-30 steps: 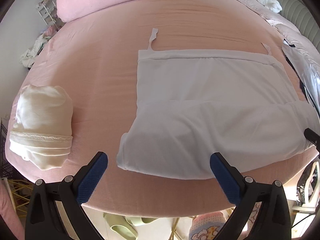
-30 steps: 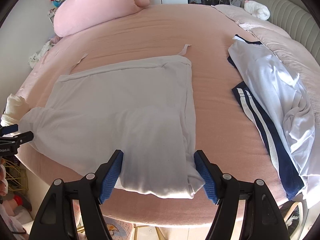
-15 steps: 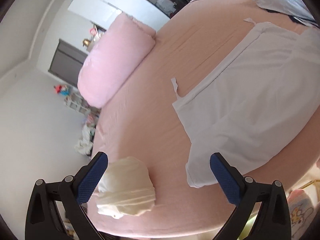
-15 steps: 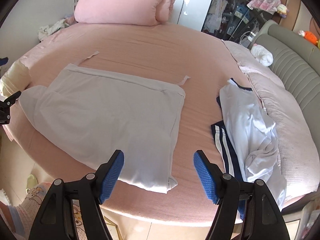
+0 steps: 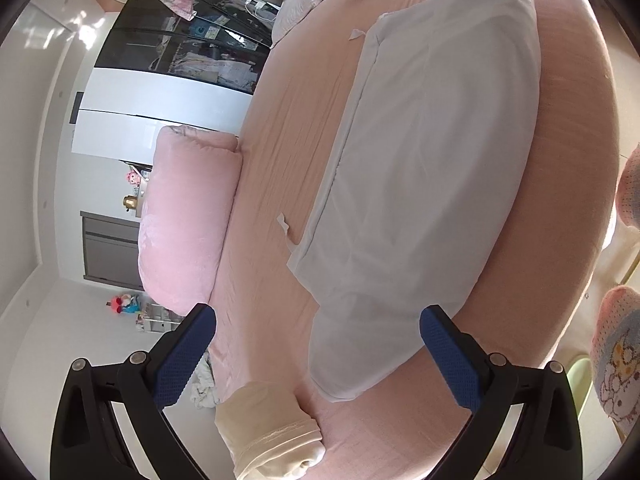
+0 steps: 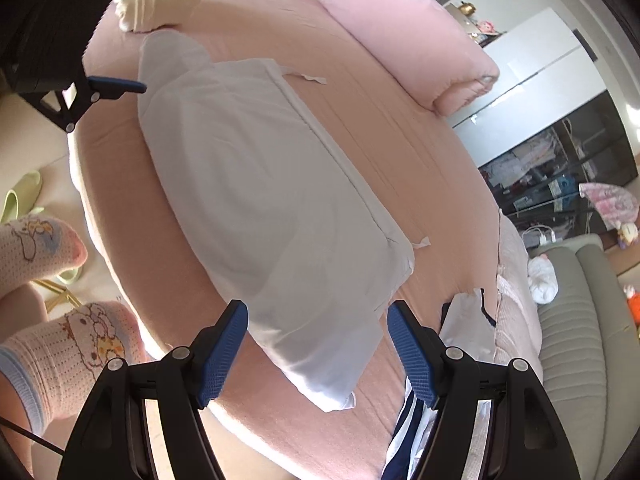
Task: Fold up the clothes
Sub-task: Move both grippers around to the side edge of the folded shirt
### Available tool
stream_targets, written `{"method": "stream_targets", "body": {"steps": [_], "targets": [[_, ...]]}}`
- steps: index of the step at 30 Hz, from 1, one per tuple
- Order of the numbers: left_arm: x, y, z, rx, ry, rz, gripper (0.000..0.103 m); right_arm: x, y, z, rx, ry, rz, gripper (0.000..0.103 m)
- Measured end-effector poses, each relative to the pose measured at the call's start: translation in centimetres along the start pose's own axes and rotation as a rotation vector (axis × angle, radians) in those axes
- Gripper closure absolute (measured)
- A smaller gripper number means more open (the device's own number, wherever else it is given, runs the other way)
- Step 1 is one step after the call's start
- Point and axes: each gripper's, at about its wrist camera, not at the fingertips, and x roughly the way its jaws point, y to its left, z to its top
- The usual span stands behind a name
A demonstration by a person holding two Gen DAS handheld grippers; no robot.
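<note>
Lying spread flat on the round pink bed (image 5: pixel 280 184), the white garment (image 5: pixel 420 184) reaches from the middle of the mattress out to its near edge, with one end hanging slightly over the rim. A folded cream bundle (image 5: pixel 272 428) sits at the bed's edge just beside that end, and a long pink pillow (image 5: pixel 188 220) lies along the far edge. No containers are visible. The left gripper (image 5: pixel 318 356) is spread wide with nothing between its blue pads, hovering above the cream bundle; the right gripper (image 6: pixel 318 350) is likewise released and empty, over the garment's other end beside a navy-striped white garment (image 6: pixel 412 420). Compared with a second ago, both cameras have rolled sharply sideways and pulled back from the cloth.
</note>
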Motion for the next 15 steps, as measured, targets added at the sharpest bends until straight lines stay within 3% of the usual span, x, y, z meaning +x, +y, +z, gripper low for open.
{"method": "stream_targets", "body": {"steps": [5,10,15], "targets": [[1.1,-1.4,0.2,0.024,0.047,0.029,0.000,1.2,2.7,-0.1,-0.150,0.022,-0.028,0.031],[0.1,-2.6,0.1,0.046,0.043,-0.073,0.000,2.4,5.4,-0.1,-0.299,0.045,-0.057,0.031],[0.2,-4.6,-0.4,0.123,0.040,-0.022,0.000,3.8,7.0,-0.2,-0.387,0.066,-0.101,0.031]]}}
